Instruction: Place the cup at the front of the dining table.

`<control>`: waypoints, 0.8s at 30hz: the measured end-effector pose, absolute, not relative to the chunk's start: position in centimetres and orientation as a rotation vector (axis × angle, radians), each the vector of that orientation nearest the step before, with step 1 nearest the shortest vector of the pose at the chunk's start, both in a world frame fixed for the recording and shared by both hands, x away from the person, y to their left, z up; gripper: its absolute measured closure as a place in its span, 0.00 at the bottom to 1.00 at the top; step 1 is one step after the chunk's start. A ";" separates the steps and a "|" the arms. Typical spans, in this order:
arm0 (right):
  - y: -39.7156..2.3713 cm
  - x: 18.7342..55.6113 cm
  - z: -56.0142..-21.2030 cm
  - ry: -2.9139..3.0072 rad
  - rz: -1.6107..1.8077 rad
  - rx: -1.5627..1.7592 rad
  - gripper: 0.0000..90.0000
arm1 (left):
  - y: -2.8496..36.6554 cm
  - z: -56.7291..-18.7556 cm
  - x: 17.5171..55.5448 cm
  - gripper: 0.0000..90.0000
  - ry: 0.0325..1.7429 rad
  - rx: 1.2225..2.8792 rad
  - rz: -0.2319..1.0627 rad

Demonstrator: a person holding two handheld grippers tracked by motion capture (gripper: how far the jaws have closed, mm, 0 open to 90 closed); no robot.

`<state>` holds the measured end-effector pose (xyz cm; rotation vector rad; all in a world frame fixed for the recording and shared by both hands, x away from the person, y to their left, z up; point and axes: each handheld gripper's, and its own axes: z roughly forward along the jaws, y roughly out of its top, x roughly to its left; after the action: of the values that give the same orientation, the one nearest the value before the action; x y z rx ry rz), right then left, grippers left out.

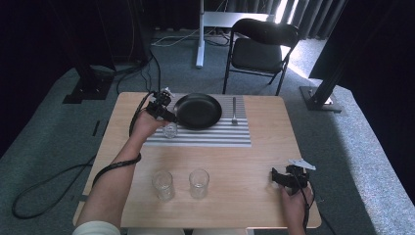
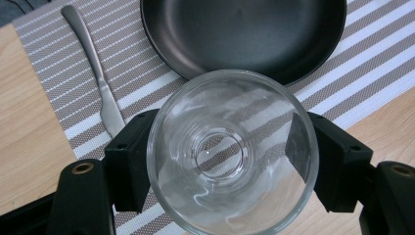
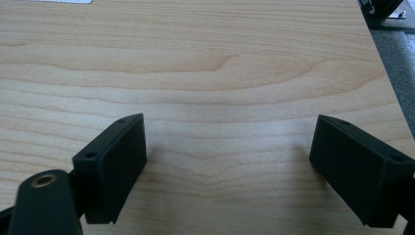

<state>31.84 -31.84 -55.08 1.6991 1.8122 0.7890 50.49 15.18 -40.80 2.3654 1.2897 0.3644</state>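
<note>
Glass [image 2: 232,152] (clear, round) clamped in left tool [image 2: 230,161]; right tool [image 3: 230,171] gapes empty.

The high view looks down on the table [image 1: 235,161]; both gripper views face its top closely.

No readable words, labels, brand marks, numbers or signs appear anywhere in these views.
</note>
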 end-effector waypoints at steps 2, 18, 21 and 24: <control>-31.8 31.8 -55.1 1.813 0.789 1.699 0.15 | 15.3 -41.0 50.8 0.33 1.303 2.363 0.367; -31.8 31.8 -55.1 1.813 0.788 1.699 0.15 | 16.1 -42.2 52.7 0.33 1.327 2.346 0.352; -31.8 31.8 -55.1 1.813 0.788 1.699 0.15 | 16.3 -42.3 52.7 0.33 1.324 2.337 0.346; -31.9 31.8 -55.1 1.813 0.788 1.698 0.15 | 16.5 -43.3 52.7 0.33 1.329 2.333 0.330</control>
<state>31.84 -31.85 -55.08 1.6985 1.8130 0.7881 52.73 16.53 -43.30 2.3328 1.3290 0.3302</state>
